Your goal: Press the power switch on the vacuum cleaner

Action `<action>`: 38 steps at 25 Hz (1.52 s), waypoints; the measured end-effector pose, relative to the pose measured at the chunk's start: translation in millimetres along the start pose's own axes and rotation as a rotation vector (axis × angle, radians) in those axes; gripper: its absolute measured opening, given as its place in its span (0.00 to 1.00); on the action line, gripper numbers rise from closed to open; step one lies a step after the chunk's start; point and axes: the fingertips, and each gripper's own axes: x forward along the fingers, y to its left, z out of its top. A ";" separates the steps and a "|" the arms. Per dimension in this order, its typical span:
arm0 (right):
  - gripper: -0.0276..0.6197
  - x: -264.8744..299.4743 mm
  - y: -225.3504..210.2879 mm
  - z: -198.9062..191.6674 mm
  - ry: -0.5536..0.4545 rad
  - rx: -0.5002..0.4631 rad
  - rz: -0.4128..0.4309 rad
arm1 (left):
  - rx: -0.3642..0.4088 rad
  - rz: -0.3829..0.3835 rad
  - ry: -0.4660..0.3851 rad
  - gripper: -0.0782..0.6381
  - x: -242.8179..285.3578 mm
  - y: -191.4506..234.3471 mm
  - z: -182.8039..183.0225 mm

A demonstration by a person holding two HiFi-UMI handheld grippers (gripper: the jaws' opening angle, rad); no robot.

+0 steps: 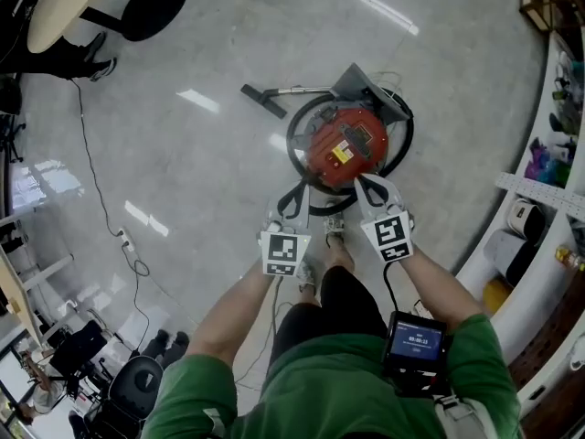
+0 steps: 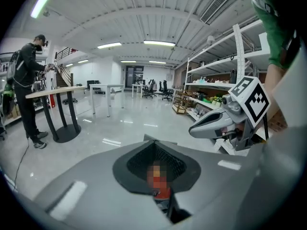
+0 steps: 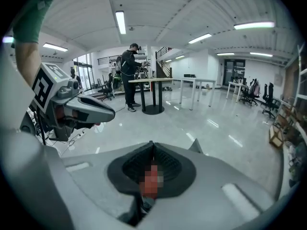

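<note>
The vacuum cleaner [image 1: 345, 144] stands on the floor ahead of my feet, a round canister with a red top, a yellow label and a black hose coiled around it. Its wand and floor nozzle [image 1: 265, 101] lie to the far left. My left gripper [image 1: 294, 195] is shut and hangs by the hose at the canister's near left side. My right gripper [image 1: 367, 187] is also shut, its tip at the near edge of the red top. In the left gripper view the pads of the left gripper [image 2: 154, 145] meet, and so do those of the right gripper [image 3: 152, 145] in its own view. The switch itself I cannot make out.
Shelving [image 1: 554, 144] with bottles and boxes runs along the right. A thin cable [image 1: 117, 234] trails over the glossy floor at left. A standing table with a round base [image 1: 146, 5] is at far left, a person [image 3: 129, 75] beside it. Office chairs [image 1: 137, 382] stand near left.
</note>
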 end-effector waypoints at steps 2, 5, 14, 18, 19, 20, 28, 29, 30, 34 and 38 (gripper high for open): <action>0.05 -18.0 2.9 13.6 -0.026 -0.003 -0.016 | 0.007 0.007 -0.021 0.12 -16.3 -1.5 11.7; 0.05 -42.9 7.8 32.9 -0.066 -0.004 -0.040 | 0.010 0.024 -0.055 0.12 -40.2 -2.7 29.2; 0.05 -118.9 21.6 86.1 -0.197 -0.021 -0.110 | 0.026 0.073 -0.175 0.12 -113.5 -11.5 80.0; 0.05 -154.1 32.9 102.9 -0.255 -0.024 -0.141 | 0.032 0.084 -0.224 0.12 -147.0 -16.0 95.6; 0.05 -162.2 35.6 107.6 -0.270 -0.025 -0.149 | 0.032 0.087 -0.235 0.12 -153.9 -16.6 99.4; 0.05 -170.2 38.6 112.1 -0.285 -0.025 -0.157 | 0.032 0.089 -0.247 0.12 -160.7 -17.4 103.2; 0.05 -236.6 64.5 136.0 -0.389 -0.022 -0.225 | 0.058 0.070 -0.356 0.12 -216.4 -42.3 137.2; 0.05 -244.9 68.2 137.7 -0.399 -0.019 -0.233 | 0.063 0.063 -0.368 0.12 -223.7 -47.3 140.0; 0.05 -252.8 72.1 139.7 -0.411 -0.015 -0.240 | 0.067 0.056 -0.380 0.12 -231.2 -52.0 142.7; 0.05 -281.3 87.9 153.6 -0.461 -0.018 -0.270 | 0.086 0.042 -0.445 0.12 -260.7 -62.3 156.3; 0.05 -306.0 110.0 154.9 -0.482 -0.023 -0.294 | 0.047 0.038 -0.471 0.12 -292.5 -70.7 160.1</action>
